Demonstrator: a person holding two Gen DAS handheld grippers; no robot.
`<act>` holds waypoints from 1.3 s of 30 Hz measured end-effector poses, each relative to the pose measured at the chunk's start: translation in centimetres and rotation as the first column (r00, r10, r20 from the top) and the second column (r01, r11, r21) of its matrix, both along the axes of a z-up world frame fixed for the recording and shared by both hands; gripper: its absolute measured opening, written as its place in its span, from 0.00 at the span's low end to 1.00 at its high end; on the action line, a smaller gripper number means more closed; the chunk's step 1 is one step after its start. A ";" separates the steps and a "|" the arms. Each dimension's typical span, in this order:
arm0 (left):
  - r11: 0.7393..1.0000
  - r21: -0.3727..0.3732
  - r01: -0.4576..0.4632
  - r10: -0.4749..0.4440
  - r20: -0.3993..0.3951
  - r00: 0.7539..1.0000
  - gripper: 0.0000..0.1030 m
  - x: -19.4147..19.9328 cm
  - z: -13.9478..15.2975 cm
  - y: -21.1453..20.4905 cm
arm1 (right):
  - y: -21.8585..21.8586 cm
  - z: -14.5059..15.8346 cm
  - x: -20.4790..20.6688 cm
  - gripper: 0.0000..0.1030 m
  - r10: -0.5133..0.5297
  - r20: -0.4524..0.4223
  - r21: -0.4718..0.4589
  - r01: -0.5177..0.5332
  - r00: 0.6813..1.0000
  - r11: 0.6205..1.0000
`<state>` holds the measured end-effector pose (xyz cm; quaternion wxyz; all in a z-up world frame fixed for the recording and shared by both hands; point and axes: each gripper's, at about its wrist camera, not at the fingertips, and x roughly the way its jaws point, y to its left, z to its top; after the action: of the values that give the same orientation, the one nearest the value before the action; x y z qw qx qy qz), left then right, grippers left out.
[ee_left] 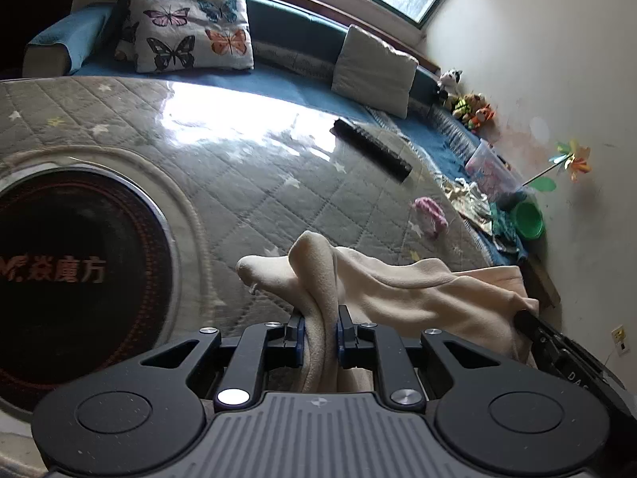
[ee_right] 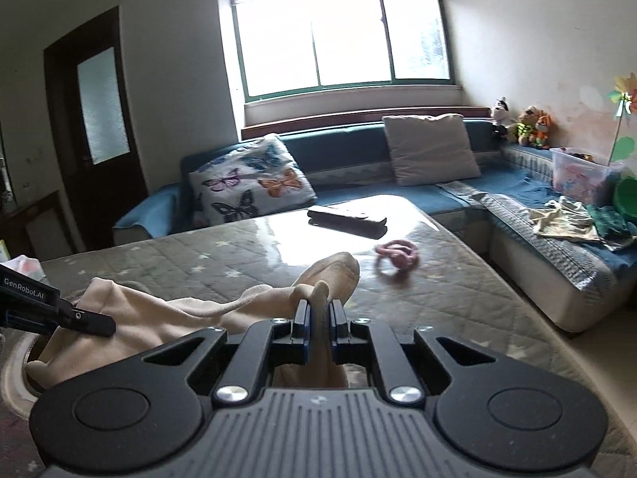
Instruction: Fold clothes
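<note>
A cream fleece garment (ee_left: 398,286) hangs between my two grippers above the quilted grey table (ee_left: 247,183). My left gripper (ee_left: 321,320) is shut on a bunched fold of it. My right gripper (ee_right: 318,310) is shut on another fold of the same garment (ee_right: 167,314). In the left wrist view the right gripper's body (ee_left: 557,342) shows at the right edge. In the right wrist view the left gripper (ee_right: 91,322) shows at the far left, against the cloth. The garment's lower part is hidden behind the gripper bodies.
A black flat object (ee_right: 346,221) and a pink fabric item (ee_right: 398,257) lie on the table (ee_right: 458,290). A round black inset (ee_left: 71,279) sits in the tabletop at left. A blue sofa (ee_right: 517,207) holds cushions, clothes (ee_right: 573,221), a plastic box and soft toys.
</note>
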<state>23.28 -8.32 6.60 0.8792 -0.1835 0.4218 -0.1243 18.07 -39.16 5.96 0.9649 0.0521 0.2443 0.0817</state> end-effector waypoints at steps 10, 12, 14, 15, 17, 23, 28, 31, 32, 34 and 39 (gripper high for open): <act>0.998 0.020 0.058 -0.058 -0.024 0.998 0.15 1.8 -1.0 -3.3 | -2.0 -0.9 1.6 0.08 -0.055 -0.015 -0.020 0.055 0.998 0.998; 0.997 0.030 0.069 -0.068 -0.028 0.997 0.15 1.9 -1.4 -3.6 | -2.4 -1.3 1.6 0.08 -0.067 -0.021 -0.027 0.066 0.998 0.997; 0.996 0.052 0.070 -0.069 -0.027 0.997 0.15 1.9 -1.7 -3.9 | -2.6 -1.7 1.6 0.08 -0.079 -0.030 -0.041 0.077 0.996 0.996; 0.996 0.059 0.070 -0.069 -0.029 0.997 0.16 1.9 -1.8 -3.9 | -2.6 -1.9 1.7 0.08 -0.085 -0.037 -0.050 0.083 0.996 0.995; 0.995 0.071 0.067 -0.064 -0.037 0.997 0.16 1.9 -2.2 -4.0 | -2.9 -2.4 1.7 0.08 -0.098 -0.053 -0.056 0.095 0.994 0.994; 0.988 0.143 0.055 -0.052 -0.023 0.998 0.25 1.4 -2.6 -3.7 | -3.0 -3.2 1.9 0.11 -0.130 -0.094 -0.090 0.121 0.987 0.989; 0.980 0.190 0.052 -0.051 -0.011 0.999 0.41 0.5 -2.8 -3.3 | -2.3 -3.0 1.1 0.13 -0.118 -0.083 -0.094 0.110 0.990 0.989; 0.975 0.215 0.061 -0.063 0.003 0.998 0.49 -0.4 -2.7 -3.4 | -1.6 -2.8 0.1 0.33 -0.099 -0.082 -0.097 0.091 0.992 0.991; 0.972 0.227 0.064 -0.068 0.010 0.998 0.52 -0.8 -2.7 -3.5 | -1.4 -2.8 -0.1 0.37 -0.093 -0.079 -0.098 0.085 0.992 0.992; 0.967 0.244 0.072 -0.080 0.024 0.997 0.56 -1.5 -2.6 -3.6 | -0.9 -2.8 -0.9 0.40 -0.077 -0.075 -0.094 0.070 0.994 0.993; 0.956 0.280 0.089 -0.105 0.042 0.994 0.69 -3.2 -2.6 -3.8 | 0.0 -3.1 -2.4 0.59 -0.065 -0.078 -0.064 0.060 0.995 0.996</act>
<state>20.06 -12.10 3.96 0.9005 -0.0341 0.4188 -0.1119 15.63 -39.18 2.87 0.9575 0.0330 0.2835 0.0417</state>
